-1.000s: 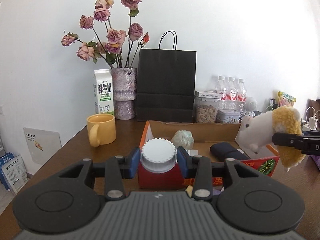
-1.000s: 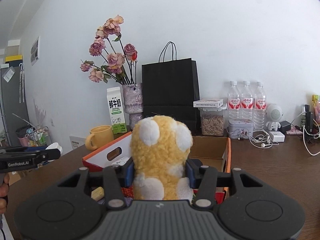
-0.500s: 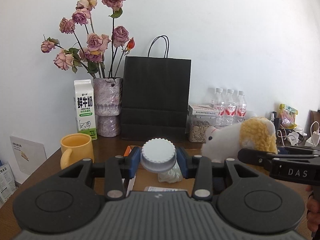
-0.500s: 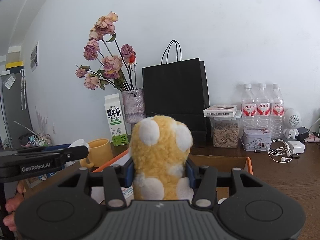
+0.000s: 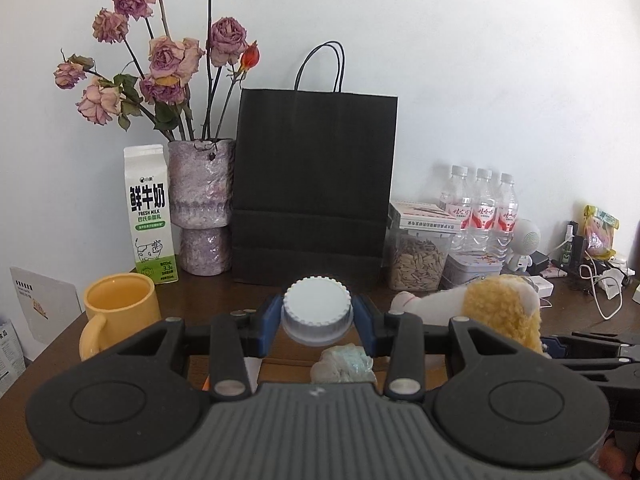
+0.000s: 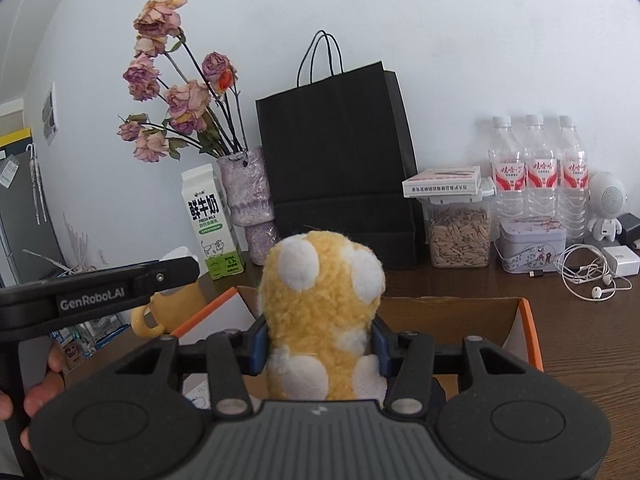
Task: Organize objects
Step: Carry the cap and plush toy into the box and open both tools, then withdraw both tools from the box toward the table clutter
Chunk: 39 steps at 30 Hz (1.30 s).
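Jar (image 5: 317, 314) is pinched at its cap by L gripper (image 5: 317, 320), plush (image 6: 326, 320) squeezed by R gripper (image 6: 320, 350); both are held above box (image 6: 524, 320), presumably for stowing inside.

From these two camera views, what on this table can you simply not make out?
- Body of the white-capped bottle: left wrist view, hidden behind the left hand-held gripper holding it.
- Plush toy face: right wrist view shows only its back; the right hand-held gripper covers its lower part.
- Cardboard box contents: mostly blocked by both grippers.
- Crumpled wad: left wrist view, unidentifiable.
- Black paper bag contents: hidden by its walls.
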Each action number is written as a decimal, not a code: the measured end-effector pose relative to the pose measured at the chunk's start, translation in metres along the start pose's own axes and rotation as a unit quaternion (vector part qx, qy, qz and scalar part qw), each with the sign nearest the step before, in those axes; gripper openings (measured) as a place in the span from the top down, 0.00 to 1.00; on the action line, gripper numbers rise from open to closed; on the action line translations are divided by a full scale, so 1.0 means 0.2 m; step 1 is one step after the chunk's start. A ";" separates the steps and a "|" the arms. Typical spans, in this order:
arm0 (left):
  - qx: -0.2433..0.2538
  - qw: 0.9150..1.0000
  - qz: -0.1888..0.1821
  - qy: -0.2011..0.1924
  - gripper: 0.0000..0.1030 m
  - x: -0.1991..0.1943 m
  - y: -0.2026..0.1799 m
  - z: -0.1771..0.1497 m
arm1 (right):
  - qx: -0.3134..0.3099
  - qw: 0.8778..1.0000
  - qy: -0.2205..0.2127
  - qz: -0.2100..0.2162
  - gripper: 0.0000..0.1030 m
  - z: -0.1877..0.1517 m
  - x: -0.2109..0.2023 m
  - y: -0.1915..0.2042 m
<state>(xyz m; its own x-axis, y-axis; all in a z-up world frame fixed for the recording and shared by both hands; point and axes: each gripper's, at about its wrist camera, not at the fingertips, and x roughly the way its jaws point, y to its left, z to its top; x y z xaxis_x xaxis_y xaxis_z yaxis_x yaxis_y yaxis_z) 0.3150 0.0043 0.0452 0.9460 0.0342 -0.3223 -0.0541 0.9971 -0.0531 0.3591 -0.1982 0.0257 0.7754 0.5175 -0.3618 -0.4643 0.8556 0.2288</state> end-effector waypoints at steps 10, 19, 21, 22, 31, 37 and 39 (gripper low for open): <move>0.004 0.999 0.012 0.044 0.59 0.18 0.02 -0.06 | 0.008 0.999 0.029 -0.009 0.51 -0.02 0.11 -0.08; 0.002 0.999 0.034 0.030 0.00 0.14 0.02 -0.06 | -0.029 0.996 0.020 -0.082 0.00 -0.01 0.07 -0.02; 0.004 0.999 0.038 0.033 0.00 0.15 0.01 -0.06 | -0.032 0.996 0.020 -0.086 0.00 -0.02 0.07 -0.02; 0.004 0.999 0.039 0.035 0.00 0.15 0.01 -0.07 | -0.033 0.996 0.022 -0.085 0.00 -0.02 0.07 -0.03; 0.003 0.999 0.038 0.037 0.00 0.15 0.01 -0.07 | -0.034 0.996 0.018 -0.084 0.00 -0.02 0.05 -0.03; 0.001 0.999 0.037 0.030 0.00 0.11 0.01 -0.05 | -0.047 0.995 0.007 -0.086 0.00 -0.01 0.00 0.01; -0.002 0.999 0.037 0.026 0.00 0.08 0.01 -0.05 | -0.051 0.995 0.002 -0.088 0.00 -0.01 -0.02 0.02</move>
<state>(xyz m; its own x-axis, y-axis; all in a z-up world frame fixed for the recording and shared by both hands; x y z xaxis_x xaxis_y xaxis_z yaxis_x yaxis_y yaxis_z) 0.3263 0.0062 0.0312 0.9213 0.1041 -0.3747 -0.1245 0.9917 -0.0306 0.3525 -0.1970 0.0268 0.8472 0.3595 -0.3912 -0.3625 0.9294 0.0690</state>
